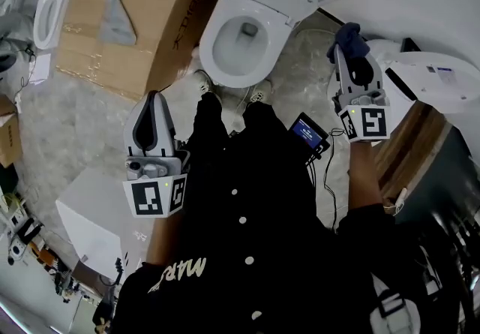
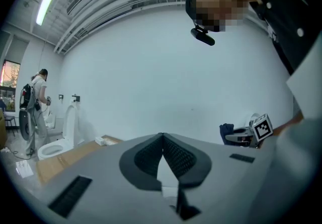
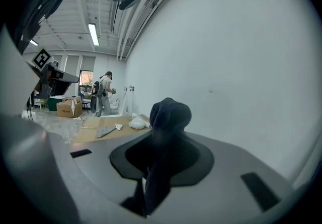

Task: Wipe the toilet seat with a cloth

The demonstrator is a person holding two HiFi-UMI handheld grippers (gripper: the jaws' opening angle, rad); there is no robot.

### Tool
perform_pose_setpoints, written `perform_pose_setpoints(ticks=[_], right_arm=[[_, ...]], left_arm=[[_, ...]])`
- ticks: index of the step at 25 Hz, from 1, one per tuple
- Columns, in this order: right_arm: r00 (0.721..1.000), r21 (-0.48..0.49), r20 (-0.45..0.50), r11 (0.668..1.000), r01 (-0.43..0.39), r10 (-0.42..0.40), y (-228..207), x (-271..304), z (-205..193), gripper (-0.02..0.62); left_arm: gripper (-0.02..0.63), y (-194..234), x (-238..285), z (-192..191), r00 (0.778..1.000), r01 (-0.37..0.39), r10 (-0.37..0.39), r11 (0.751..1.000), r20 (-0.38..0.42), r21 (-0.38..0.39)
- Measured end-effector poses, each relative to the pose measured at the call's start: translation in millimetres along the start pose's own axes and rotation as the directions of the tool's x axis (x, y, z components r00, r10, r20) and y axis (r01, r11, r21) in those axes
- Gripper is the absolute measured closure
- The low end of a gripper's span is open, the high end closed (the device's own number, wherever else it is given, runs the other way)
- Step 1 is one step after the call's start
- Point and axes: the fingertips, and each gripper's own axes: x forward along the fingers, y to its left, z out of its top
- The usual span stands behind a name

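- Right gripper (image 1: 346,55) clamps the dark cloth (image 1: 352,38), held well clear of the toilet seat (image 1: 216,62); left gripper (image 1: 155,100) closed, empty.
- Best approach: press cloth flat, sweep all round.

Not much legible here: white script lettering (image 1: 182,268) on the black buttoned jacket (image 1: 240,227) reads roughly "mar". Print on the brown cardboard sheet (image 1: 150,47) left of the white ceramic toilet (image 1: 215,62) is too blurry.
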Motion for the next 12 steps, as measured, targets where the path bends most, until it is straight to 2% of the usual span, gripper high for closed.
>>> perform_pose_setpoints(ticks=[3,6,12], right_arm=[[0.998,-0.064,-0.033,0.996,-0.054,0.052,18.2,24.0,-18.6,0.509],[0.988,-0.12,-0.108,0.985,-0.12,0.108,38.3,47.5,-46.1,0.509],[0.943,-0.191,-0.248,0.943,-0.272,0.222,82.4,95.8,-111.6,0.509]], left_arm=[[0.6,5.4,21.8,-7.9,0.997,0.07,-0.071,0.998,-0.019,-0.006],[0.6,10.7,39.8,-15.6,0.991,0.127,-0.127,0.992,-0.048,-0.008],[0.6,18.1,64.6,-49.3,0.972,0.208,-0.214,0.975,-0.098,-0.074]])
